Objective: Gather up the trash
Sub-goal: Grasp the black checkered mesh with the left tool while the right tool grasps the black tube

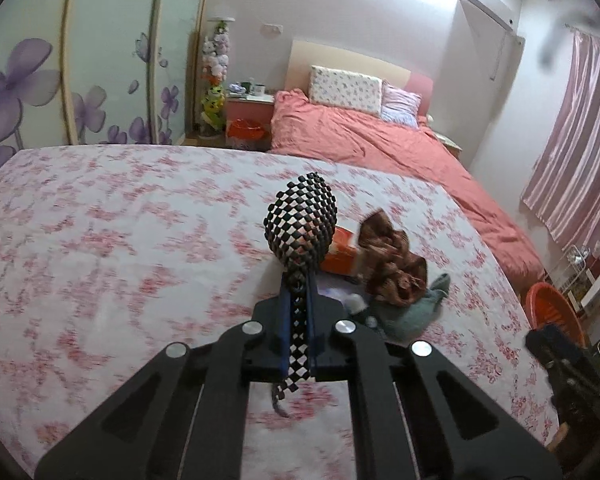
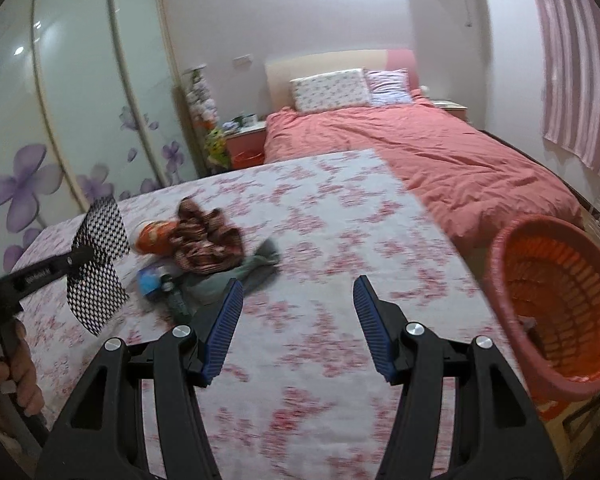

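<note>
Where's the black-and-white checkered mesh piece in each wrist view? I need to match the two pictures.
Left wrist: checkered mesh piece stands at centre, clamped between the left tongs, covering part of the orange packet.
Right wrist: checkered mesh piece is at the left edge, held off the cloth by the left tongs; the right tongs are open and hold nothing.
Shared landmark: the brown patterned cloth beside the orange packet.

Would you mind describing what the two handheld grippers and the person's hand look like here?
Both grippers, left and right, share matte black angular linkage arms with triangular cut-outs and round silver pivot bolts. Their fingers carry ribbed blue pads. The left one's black side bears small, unreadable white lettering. The person's hand is bare; no sleeve or cable shows.
</note>
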Tool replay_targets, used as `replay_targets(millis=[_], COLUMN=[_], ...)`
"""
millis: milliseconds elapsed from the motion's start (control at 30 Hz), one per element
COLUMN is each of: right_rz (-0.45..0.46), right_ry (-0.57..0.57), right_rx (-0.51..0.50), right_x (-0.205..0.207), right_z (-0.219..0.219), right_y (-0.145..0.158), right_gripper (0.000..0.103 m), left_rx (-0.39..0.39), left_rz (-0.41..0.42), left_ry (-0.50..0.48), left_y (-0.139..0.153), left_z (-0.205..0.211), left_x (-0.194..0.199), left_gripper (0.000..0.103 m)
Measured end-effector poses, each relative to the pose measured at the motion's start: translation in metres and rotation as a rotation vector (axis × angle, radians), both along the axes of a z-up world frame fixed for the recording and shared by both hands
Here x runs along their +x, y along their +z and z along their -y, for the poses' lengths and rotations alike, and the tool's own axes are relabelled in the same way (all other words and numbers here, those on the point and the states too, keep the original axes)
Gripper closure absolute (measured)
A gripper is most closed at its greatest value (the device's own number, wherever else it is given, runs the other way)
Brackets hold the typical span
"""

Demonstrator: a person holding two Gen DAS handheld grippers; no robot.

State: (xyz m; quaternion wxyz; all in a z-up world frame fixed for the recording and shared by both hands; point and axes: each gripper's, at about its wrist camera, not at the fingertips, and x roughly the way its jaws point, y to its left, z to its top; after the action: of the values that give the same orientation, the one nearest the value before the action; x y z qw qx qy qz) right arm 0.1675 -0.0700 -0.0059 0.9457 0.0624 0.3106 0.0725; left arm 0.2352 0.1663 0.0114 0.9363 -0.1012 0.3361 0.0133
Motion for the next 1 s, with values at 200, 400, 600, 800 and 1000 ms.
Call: replay_targets(millis=[200,400,600,800,1000], right_rz=[-0.047,-0.098,-0.129,-0.169,-0.199], right_ry=[0.148,0.236,0.252,0.253,0.263], right_rx=[-0.010,-0.019,-0.029,-0.031,-0.038], right_x=[0.014,0.038,0.060,0.070,0.075], right_z=[-0.049,-0.091,-0.110,-0.112,-0.115], right_y=[-0.012,-0.026,-0.035,-0.044,-0.046], right_gripper=[0.047,0.060,0.067,0.068,0.075], left_rx=[-0.017,-0.038,-0.048,-0.058,-0.071], left_rz=[0.023,0.021,0.018,0.009,-0.002], left_ry=[0.044,0.085,0.109,0.118,0.117], left_y=[0.009,0.008,0.004,-0.002,-0.006], left_z=[-0.034,-0.062,-0.078,-0.087,-0.088], left_x=[-0.010,-0.015,-0.018,-0.015,-0.013], left_gripper=[0.096,0.096,0.096,0.096,0.096])
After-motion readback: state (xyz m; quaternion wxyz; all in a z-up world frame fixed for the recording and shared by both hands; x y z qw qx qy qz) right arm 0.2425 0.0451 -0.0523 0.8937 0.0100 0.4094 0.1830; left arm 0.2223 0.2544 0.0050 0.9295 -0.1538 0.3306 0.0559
